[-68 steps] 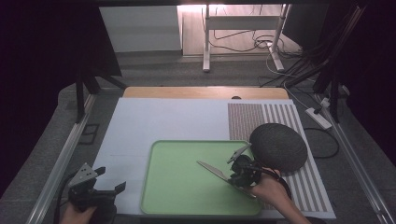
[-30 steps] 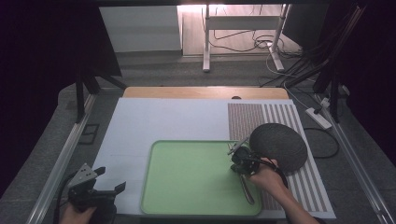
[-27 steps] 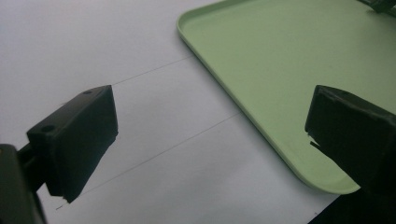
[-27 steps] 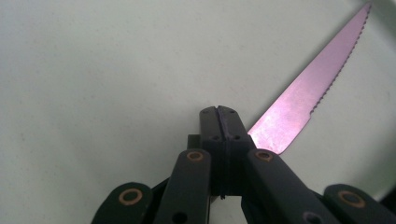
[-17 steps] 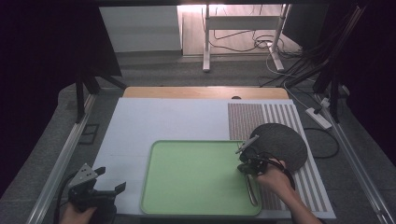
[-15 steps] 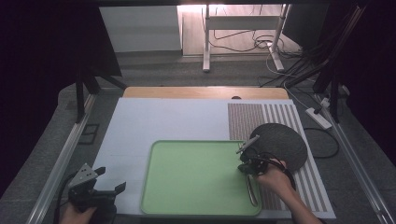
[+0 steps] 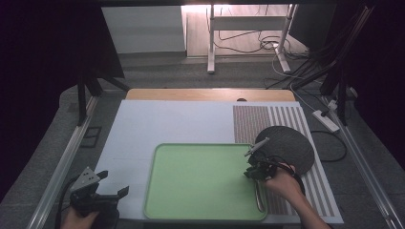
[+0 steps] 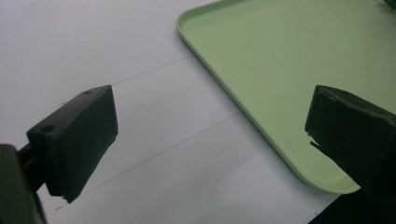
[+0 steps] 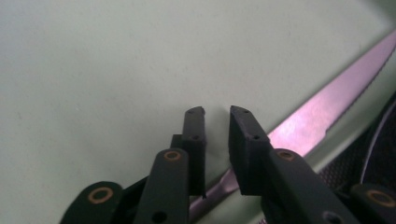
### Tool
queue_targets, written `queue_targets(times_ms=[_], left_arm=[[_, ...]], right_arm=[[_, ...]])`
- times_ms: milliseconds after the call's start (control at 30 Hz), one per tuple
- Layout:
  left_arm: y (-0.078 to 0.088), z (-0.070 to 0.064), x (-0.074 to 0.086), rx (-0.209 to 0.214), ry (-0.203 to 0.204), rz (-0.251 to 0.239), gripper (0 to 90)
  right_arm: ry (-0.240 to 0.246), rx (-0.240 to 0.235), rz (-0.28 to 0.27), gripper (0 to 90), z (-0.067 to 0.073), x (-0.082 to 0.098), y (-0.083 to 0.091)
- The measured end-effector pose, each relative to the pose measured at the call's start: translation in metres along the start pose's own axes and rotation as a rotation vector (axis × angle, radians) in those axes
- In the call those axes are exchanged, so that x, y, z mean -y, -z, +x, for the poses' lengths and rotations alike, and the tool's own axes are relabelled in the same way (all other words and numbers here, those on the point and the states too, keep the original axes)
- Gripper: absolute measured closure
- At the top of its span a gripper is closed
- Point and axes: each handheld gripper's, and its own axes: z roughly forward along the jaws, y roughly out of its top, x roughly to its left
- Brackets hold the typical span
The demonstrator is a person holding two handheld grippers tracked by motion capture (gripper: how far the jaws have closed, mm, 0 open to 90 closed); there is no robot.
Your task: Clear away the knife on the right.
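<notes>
Beneath the right gripper [image 9: 217, 112], whose jaws stand slightly apart and hold nothing, a knife [image 9: 322, 114] lies flat on the green tray [image 7: 200, 181] by its right rim. Left gripper [image 8: 210, 126], jaws wide and empty, hovers beside the tray's corner.

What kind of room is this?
Probably a lab or workshop set up for recording: a person holds a gripper in each hand at a table, and cables lie on the floor beyond.

text: none legible | labels: none | brands: none | numbers: none | signs: none
</notes>
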Motion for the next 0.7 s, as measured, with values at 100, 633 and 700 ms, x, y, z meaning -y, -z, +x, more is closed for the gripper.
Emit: queue_targets(times_ms=[100, 633, 700], left_arm=[[0.000, 0.000, 0.000, 0.000, 0.000, 0.000, 3.4], [0.000, 0.000, 0.000, 0.000, 0.002, 0.003, 3.4], [0.000, 0.000, 0.000, 0.000, 0.003, 0.003, 3.4]], right_arm=[[0.013, 0.005, -0.015, 68.0, 0.002, -0.002, 0.001], [-0.075, 0.001, -0.132, 25.6, 0.004, 0.001, 0.014], [-0.088, 0.010, -0.131, 18.5, 0.004, 0.002, 0.015]])
